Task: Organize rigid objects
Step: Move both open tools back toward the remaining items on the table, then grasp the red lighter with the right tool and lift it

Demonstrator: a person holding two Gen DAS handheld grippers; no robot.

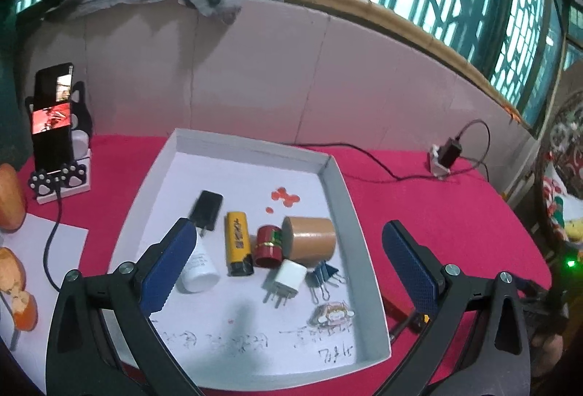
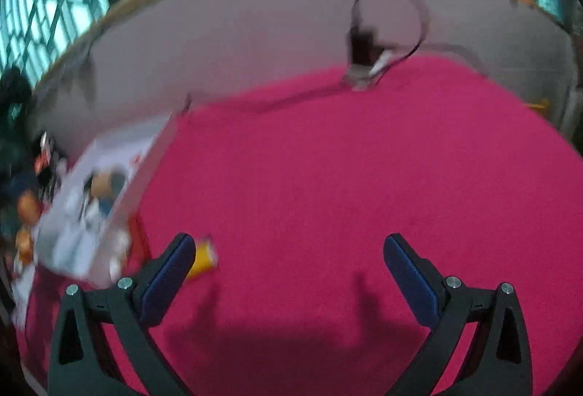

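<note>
A white shallow box (image 1: 339, 184) on the red cloth holds a black charger (image 1: 207, 206), a yellow lighter (image 1: 237, 243), a small red tin (image 1: 269, 246), a tan cylinder (image 1: 309, 241), a white plug (image 1: 288, 277), a white bottle (image 1: 198, 268) and a blue binder clip (image 1: 322, 274). My left gripper (image 1: 288, 250) is open and empty, hovering above the box. My right gripper (image 2: 289, 257) is open and empty over bare red cloth; its view is blurred. The box (image 2: 153, 163) lies at its left, with a yellow object (image 2: 204, 255) by its left finger.
A phone on a paw-shaped stand (image 1: 53, 126) stands at the back left, with a cable. A black adapter with a cable (image 1: 448, 153) sits at the back right, also in the right wrist view (image 2: 364, 50). A pale wall borders the table behind.
</note>
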